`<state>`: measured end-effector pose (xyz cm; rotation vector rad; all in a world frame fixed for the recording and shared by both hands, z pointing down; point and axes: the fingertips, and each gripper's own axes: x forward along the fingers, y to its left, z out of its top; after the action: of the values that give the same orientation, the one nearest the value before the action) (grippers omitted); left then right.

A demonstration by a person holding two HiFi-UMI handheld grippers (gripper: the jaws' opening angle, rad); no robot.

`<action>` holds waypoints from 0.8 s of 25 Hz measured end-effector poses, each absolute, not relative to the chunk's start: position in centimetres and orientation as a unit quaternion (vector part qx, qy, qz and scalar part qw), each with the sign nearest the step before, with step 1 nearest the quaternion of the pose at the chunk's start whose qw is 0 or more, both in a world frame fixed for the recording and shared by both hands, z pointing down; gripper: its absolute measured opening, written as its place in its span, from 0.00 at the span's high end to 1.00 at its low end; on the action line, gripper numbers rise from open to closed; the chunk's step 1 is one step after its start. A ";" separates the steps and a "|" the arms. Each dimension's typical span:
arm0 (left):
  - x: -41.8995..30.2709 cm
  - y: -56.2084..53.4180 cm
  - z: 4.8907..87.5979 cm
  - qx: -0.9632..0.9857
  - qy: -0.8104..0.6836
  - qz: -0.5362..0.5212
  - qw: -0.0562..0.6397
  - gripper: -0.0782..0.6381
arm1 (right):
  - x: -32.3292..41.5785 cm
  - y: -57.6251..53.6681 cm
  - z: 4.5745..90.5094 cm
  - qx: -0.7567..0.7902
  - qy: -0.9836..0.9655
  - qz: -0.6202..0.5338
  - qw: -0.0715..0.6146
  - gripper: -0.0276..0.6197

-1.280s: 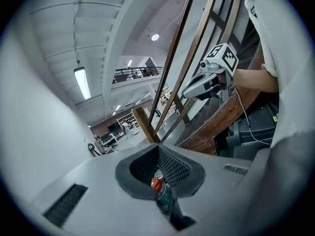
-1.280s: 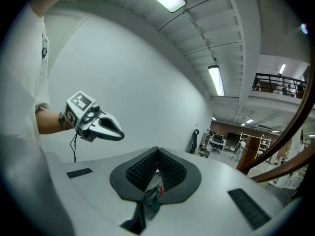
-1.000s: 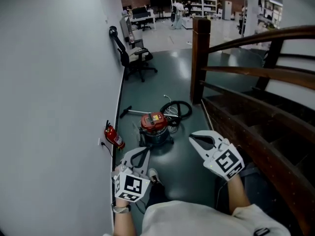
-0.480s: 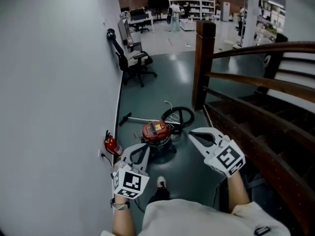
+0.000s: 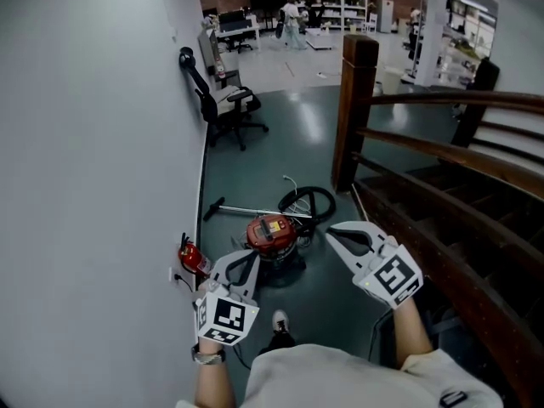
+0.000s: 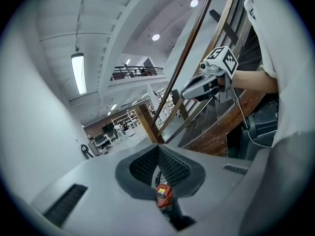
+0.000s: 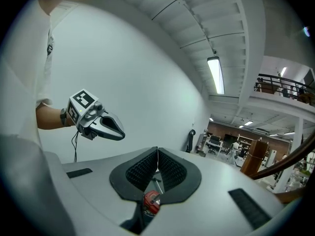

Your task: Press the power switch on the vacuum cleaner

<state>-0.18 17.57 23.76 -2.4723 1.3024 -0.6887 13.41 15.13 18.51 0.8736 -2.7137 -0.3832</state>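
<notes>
The vacuum cleaner (image 5: pixel 271 233) is a red-topped canister standing on the dark green floor, with its black hose (image 5: pixel 307 202) coiled behind it and its wand (image 5: pixel 226 209) lying to the left. My left gripper (image 5: pixel 245 260) is held in the air near its left side, jaws shut and empty. Right of the canister, my right gripper (image 5: pixel 333 235) is also shut and holds nothing. Neither touches the vacuum. In the left gripper view the red canister (image 6: pixel 164 195) shows below the closed pads. It appears the same way (image 7: pixel 151 201) in the right gripper view.
A grey wall runs along the left, with a red fire extinguisher (image 5: pixel 192 258) at its foot. A wooden newel post (image 5: pixel 355 109) and stair railing (image 5: pixel 450 160) rise on the right. An office chair (image 5: pixel 226 104) stands farther back. My shoe (image 5: pixel 279 320) is below the canister.
The person has walked forward, carrying both shut grippers toward the vacuum cleaner, which now lies between them in the head view. The jaws have not changed.
</notes>
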 end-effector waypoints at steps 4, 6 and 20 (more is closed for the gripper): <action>-1.2 16.4 24.3 -0.852 0.449 -0.238 0.126 0.89 | 12.5 13.5 19.2 0.307 -0.935 -0.107 0.138 0.91; -1.8 15.7 24.6 -0.852 0.451 -0.240 0.118 0.89 | 11.9 12.8 19.7 0.303 -0.937 -0.094 0.142 0.91; -5.6 8.7 25.5 -0.855 0.448 -0.239 0.104 0.89 | 8.5 5.6 20.7 0.308 -0.931 -0.097 0.170 0.91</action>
<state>-5.57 8.74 25.46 -2.5222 1.3203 -0.7035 8.45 5.61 20.65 0.8755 -2.6457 -0.2753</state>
